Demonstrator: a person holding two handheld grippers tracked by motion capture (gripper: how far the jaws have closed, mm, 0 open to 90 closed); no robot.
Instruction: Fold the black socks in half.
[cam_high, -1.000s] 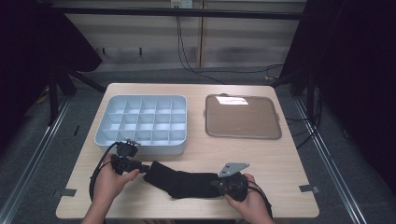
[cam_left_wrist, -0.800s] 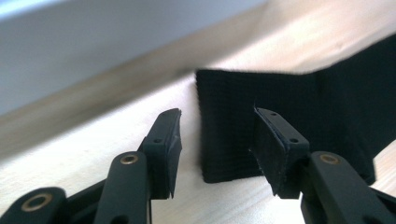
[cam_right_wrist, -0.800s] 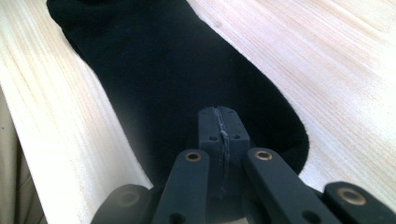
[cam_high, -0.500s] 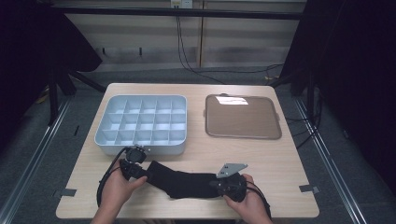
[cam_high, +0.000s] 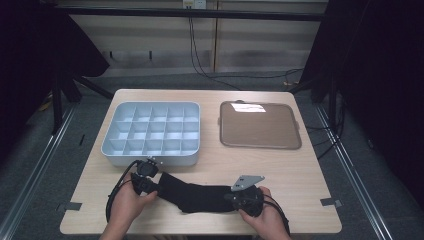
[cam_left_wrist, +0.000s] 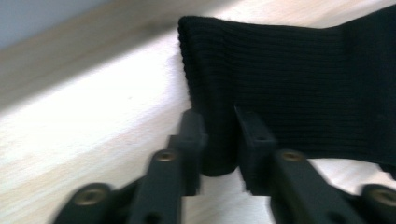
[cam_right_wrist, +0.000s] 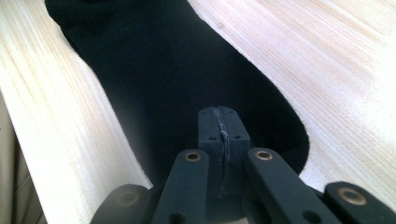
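Note:
A black sock (cam_high: 200, 195) lies stretched along the table's front edge between my two grippers. My left gripper (cam_high: 158, 184) is at the cuff end. In the left gripper view its jaws (cam_left_wrist: 217, 122) pinch a fold of the ribbed cuff (cam_left_wrist: 303, 84), which bulges between them. My right gripper (cam_high: 232, 196) is at the toe end. In the right gripper view its jaws (cam_right_wrist: 219, 115) are pressed together with a thin line of fabric between them, over the sock (cam_right_wrist: 154, 70). A hand holds each gripper.
A grey tray (cam_high: 150, 161) with several empty compartments stands just behind the left gripper. A flat brown tray (cam_high: 260, 125) lies at the back right. Bare wooden table (cam_high: 300, 175) surrounds the sock; the front edge is close to both hands.
My left gripper has moved right, from beside the grey tray's front corner to the sock's cuff, and closed on it. The right gripper and the toe end have stayed put.

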